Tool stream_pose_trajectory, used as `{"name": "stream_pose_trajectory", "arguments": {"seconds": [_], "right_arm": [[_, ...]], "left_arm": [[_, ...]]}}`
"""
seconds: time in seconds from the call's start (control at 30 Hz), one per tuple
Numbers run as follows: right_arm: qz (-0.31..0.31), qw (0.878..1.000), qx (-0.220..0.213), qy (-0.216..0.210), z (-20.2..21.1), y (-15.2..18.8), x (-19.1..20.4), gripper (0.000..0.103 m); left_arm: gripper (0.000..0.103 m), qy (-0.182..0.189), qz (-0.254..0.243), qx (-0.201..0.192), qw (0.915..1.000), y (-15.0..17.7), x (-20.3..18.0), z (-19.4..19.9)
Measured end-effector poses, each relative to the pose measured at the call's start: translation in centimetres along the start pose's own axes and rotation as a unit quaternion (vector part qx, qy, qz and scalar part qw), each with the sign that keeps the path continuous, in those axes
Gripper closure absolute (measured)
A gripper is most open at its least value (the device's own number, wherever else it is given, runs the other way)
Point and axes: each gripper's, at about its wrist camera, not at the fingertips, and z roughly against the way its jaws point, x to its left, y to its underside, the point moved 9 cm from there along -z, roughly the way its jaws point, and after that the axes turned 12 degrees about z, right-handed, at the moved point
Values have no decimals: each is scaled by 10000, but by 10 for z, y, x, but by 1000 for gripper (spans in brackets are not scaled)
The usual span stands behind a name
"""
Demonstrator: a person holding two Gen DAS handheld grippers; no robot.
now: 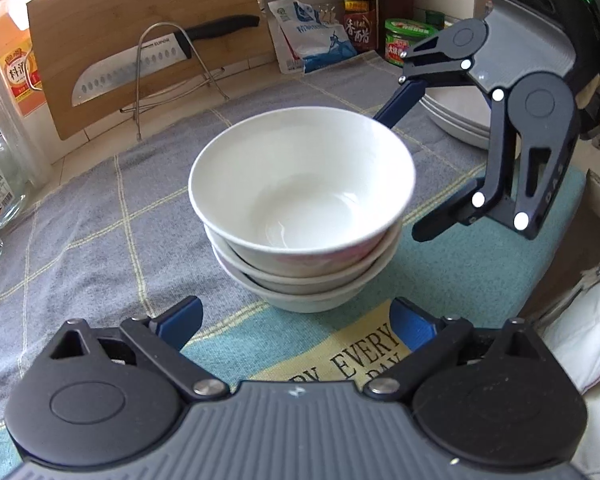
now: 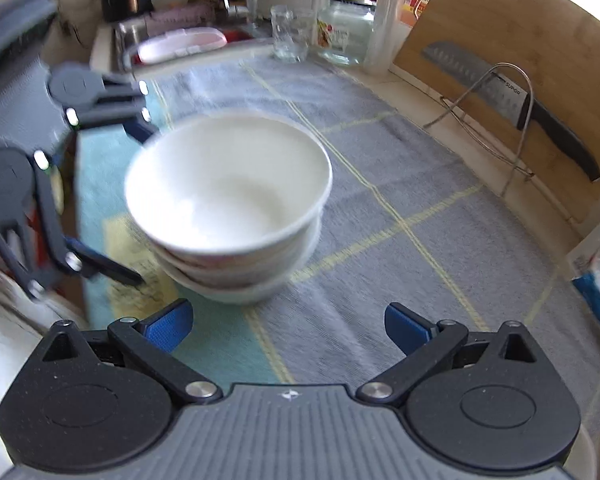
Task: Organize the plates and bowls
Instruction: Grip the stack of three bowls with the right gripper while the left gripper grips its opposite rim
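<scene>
Three glossy round white bowls (image 1: 300, 200), nested

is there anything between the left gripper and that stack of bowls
Nothing visible. The left gripper is open and faces the stack of bowls directly, with only bare cloth between its fingers and the bottom bowl. The right gripper, also open, hangs at the stack's far side, off that line.

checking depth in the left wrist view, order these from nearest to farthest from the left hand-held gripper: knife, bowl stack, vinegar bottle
1. bowl stack: directly ahead of the left hand-held gripper, centre of the cloth.
2. knife: back left, on the wire rack against the cutting board.
3. vinegar bottle: back right, by the wall.
</scene>
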Motion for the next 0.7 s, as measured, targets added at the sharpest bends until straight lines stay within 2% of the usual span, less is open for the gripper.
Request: {"name": "stream_pose_trajectory", "arguments": {"seconds": [0.3,0.7], "right_arm": [[-299,9994,175,34,-20,-3,4,0],[-346,9986,396,-79,-30,-21,18,0]], "left_arm": [[4,645,-487,-35,9967,-7,8,-15],[6,1596,-1382,-35,9775,-16,21,-29]]}}
